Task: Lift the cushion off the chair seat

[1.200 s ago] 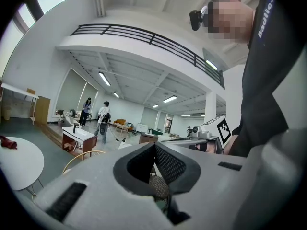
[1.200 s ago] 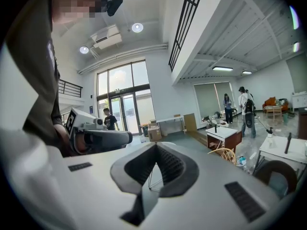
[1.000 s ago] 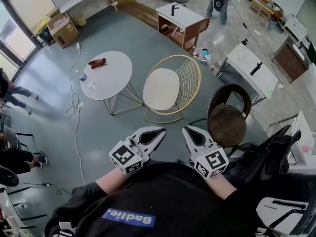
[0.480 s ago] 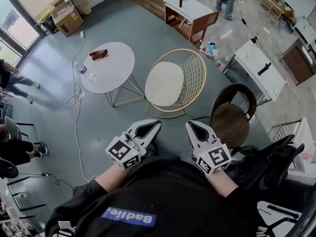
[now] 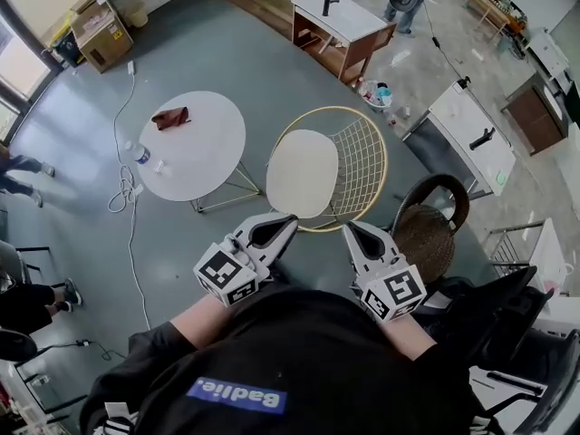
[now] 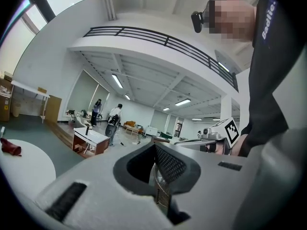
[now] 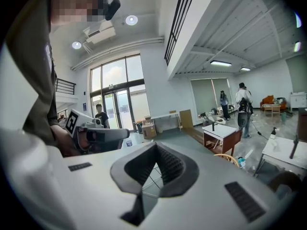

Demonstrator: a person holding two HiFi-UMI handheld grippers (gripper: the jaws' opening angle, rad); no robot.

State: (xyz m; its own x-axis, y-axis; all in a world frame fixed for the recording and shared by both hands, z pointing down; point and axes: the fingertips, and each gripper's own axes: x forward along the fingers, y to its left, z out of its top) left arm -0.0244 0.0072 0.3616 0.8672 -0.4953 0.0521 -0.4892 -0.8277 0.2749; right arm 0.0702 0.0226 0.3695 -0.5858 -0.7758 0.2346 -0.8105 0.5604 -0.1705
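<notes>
1. closing in on the cushion (image 5: 302, 173), you aren't on it yet: it lies flat on the seat of the gold wire chair (image 5: 361, 152), ahead of both grippers and apart from them.
2. left gripper (image 5: 288, 217): jaws together at the tips, nothing between them. right gripper (image 5: 349, 227): same, tips meeting, empty; only chair wire shows through the gap behind the pads.
3. so you need both sets of jaws opened before any grab.
4. handling, my guess: the pad looks thin, pale and fabric-covered, prob light and soft. it should bend or sag if you take it by one edge only. not fragile, and not esp slippery for ribbed pads.
5. where to grab: the near rim is the free side, since the wire back wraps the far and right sides. pinch that rim w/ one gripper toward each end so it comes up level.
6. can't tell if it's tied or stuck to the seat, so test w/ a small lift first.
7. watch the round white table (image 5: 195, 143) on your left and the dark wicker chair (image 5: 426, 234) near your right gripper.
</notes>
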